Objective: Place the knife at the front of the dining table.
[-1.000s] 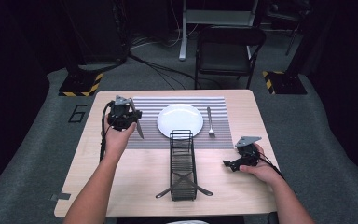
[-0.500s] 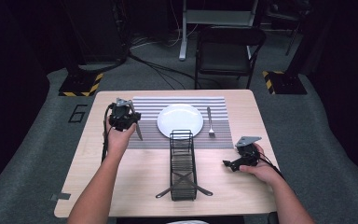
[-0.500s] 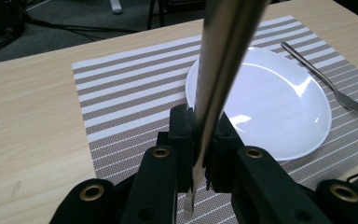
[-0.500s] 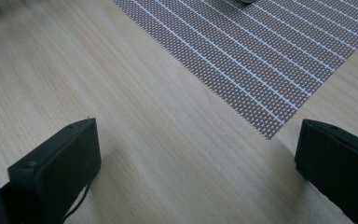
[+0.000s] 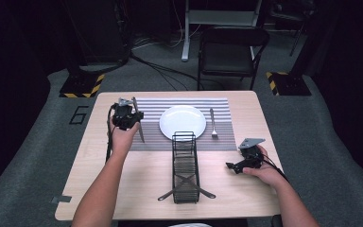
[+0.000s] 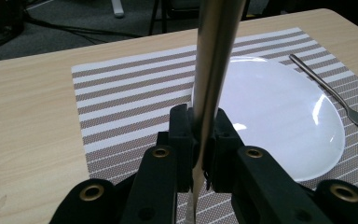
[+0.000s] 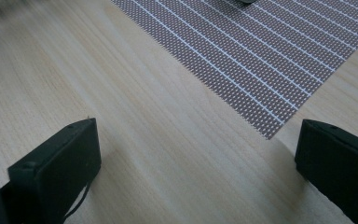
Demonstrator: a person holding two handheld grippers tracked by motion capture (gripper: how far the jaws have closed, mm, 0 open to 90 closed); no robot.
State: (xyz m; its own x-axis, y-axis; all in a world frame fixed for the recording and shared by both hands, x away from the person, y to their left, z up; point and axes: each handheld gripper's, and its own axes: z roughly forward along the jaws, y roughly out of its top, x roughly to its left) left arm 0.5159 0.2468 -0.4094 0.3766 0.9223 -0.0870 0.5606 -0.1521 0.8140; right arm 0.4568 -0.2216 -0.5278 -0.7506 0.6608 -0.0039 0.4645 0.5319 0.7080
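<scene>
A silver knife (image 5: 141, 133) is clamped between the jaws of my left gripper (image 5: 126, 117), above the left part of the striped placemat (image 5: 151, 106). In the left gripper view the knife (image 6: 214, 56) stands up between the pads of that gripper (image 6: 200, 123), beside the white plate (image 6: 279, 112). The plate (image 5: 183, 122) lies in the middle of the mat, with a fork (image 5: 212, 124) to its right. My right gripper (image 5: 234, 166) rests low over the bare wood at the right. Its jaws (image 7: 198, 140) stand wide open with nothing between them.
A black wire rack (image 5: 185, 165) stands on the table in front of the plate, between the two hands. A black chair (image 5: 229, 52) stands behind the table's far edge. The placemat's corner (image 7: 270, 79) lies just ahead of the right gripper.
The left gripper with the knife has shifted slightly toward the plate and a little lower. The right hand has stayed still.
</scene>
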